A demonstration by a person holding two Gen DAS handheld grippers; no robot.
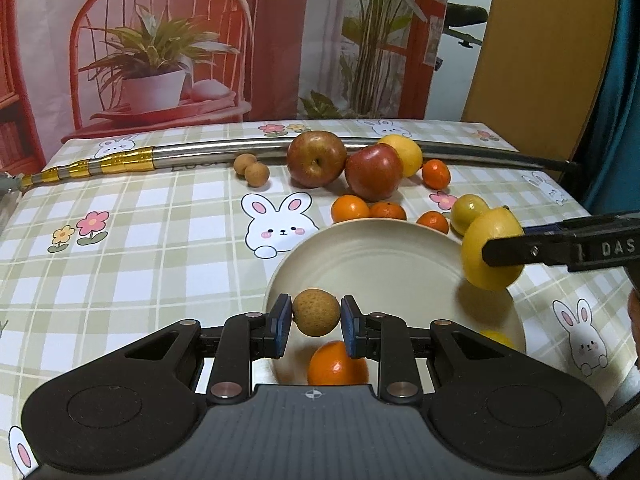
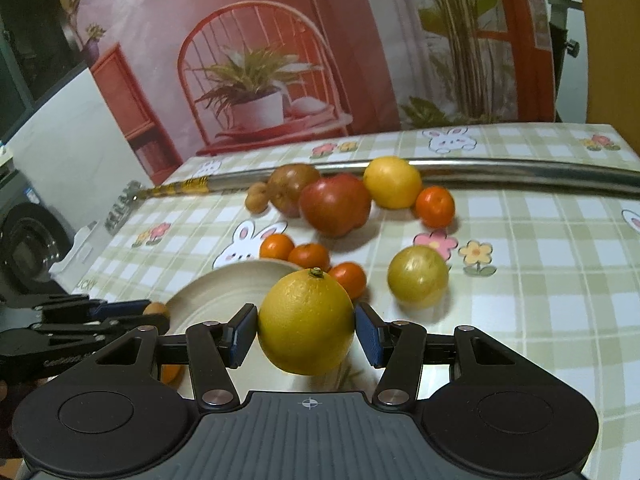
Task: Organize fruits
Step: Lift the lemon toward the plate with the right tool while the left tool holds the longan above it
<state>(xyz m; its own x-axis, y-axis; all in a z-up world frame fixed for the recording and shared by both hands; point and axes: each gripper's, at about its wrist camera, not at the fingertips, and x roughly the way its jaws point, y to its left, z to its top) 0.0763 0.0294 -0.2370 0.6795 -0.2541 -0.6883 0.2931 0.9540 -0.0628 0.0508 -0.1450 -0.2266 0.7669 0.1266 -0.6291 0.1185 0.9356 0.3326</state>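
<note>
My left gripper [image 1: 316, 318] is shut on a small brown longan [image 1: 316, 312], held above the cream plate [image 1: 380, 256]. An orange mandarin [image 1: 336, 364] lies on the plate just under it. My right gripper [image 2: 306, 334] is shut on a yellow lemon [image 2: 306, 320] and holds it over the plate's [image 2: 216, 292] right rim; in the left wrist view that lemon [image 1: 486, 240] hangs at the right between black fingers [image 1: 508, 252]. The left gripper [image 2: 152, 312] shows at the left of the right wrist view.
Beyond the plate lie two apples [image 1: 316, 158] [image 1: 374, 172], a yellow lemon [image 1: 404, 154], several mandarins [image 1: 350, 208], a greenish lemon [image 1: 468, 212] and two longans [image 1: 252, 170]. A long metal rod [image 1: 192, 156] crosses the back of the checked tablecloth. A printed backdrop stands behind.
</note>
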